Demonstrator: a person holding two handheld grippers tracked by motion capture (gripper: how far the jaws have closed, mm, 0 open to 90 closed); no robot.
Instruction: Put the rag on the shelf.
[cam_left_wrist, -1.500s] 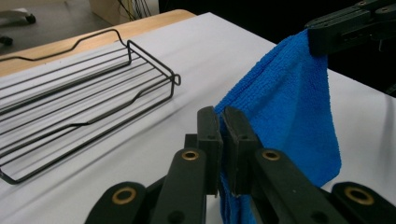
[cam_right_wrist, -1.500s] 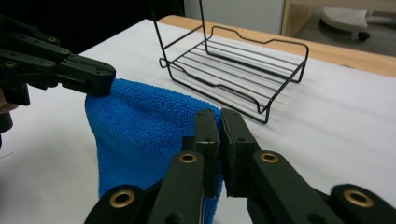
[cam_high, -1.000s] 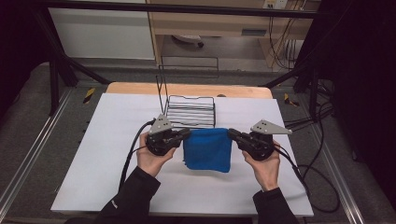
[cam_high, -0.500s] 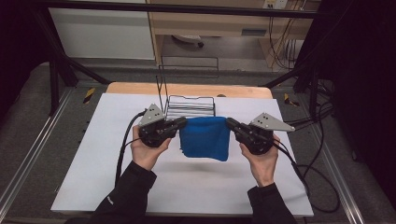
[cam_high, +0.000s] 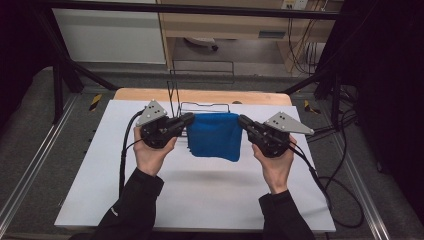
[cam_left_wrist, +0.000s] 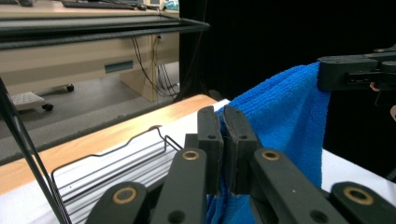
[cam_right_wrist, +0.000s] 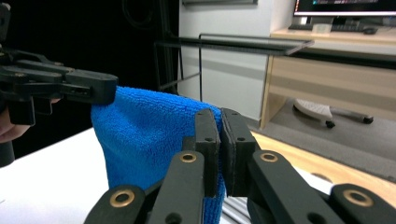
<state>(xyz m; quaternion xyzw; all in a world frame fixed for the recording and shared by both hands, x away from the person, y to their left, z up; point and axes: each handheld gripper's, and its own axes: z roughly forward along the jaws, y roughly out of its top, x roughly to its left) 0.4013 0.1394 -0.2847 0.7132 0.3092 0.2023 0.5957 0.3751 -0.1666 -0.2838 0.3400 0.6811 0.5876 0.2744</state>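
Note:
A blue cloth (cam_high: 216, 136) hangs in the air above the white table (cam_high: 200, 190), stretched between both grippers. My left gripper (cam_high: 189, 119) is shut on the cloth's upper left corner, and my right gripper (cam_high: 242, 121) is shut on its upper right corner. In the left gripper view the black jaws pinch the blue cloth (cam_left_wrist: 285, 121), with the other gripper (cam_left_wrist: 359, 72) holding its far corner. In the right gripper view the jaws clamp the blue cloth (cam_right_wrist: 144, 135), and the other gripper (cam_right_wrist: 65, 86) grips the opposite corner. The cloth's lower edge dangles free.
A black wire basket (cam_high: 200, 107) stands on the table just behind the cloth, also seen as a wire basket (cam_left_wrist: 116, 163) in the left gripper view. A wooden strip (cam_high: 200, 96) borders the table's far edge. Cables trail from both grippers.
Both grippers have risen with the cloth and moved toward the far side; the cloth now hangs higher off the table, in front of the basket.

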